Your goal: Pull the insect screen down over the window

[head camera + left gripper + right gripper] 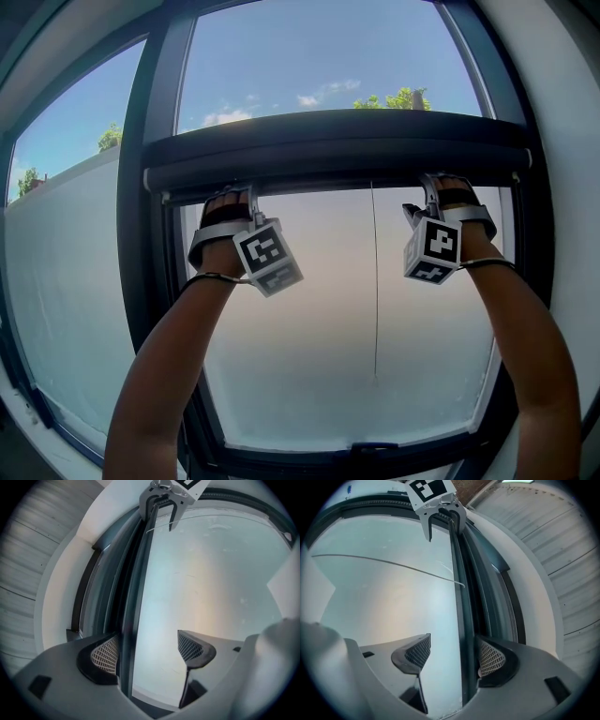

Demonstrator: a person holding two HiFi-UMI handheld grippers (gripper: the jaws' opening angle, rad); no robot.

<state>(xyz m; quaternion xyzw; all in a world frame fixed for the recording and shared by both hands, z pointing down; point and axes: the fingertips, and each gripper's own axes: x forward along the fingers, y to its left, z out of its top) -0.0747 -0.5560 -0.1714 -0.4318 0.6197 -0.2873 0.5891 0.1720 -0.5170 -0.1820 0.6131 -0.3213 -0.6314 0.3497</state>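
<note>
The insect screen's dark bar (pixel 337 150) runs across the window, about a third of the way down the pane. Both grippers reach up to its lower edge. My left gripper (pixel 242 192) is open; in the left gripper view (pixel 147 648) the bar's edge (pixel 129 620) passes between the jaws, close beside the left pad (pixel 105 656). My right gripper (pixel 441 183) is open too, and in the right gripper view (pixel 452 656) the bar's edge (pixel 464 620) lies next to the right pad (pixel 490 660). Each gripper view shows the other gripper far along the bar.
A thin cord (pixel 374 281) hangs from the bar down the pane. The dark window frame (pixel 150 187) stands at the left, with a second pane beyond it. Pale wall (pixel 572 141) flanks the window on the right. A low sill edge (pixel 375 450) lies below.
</note>
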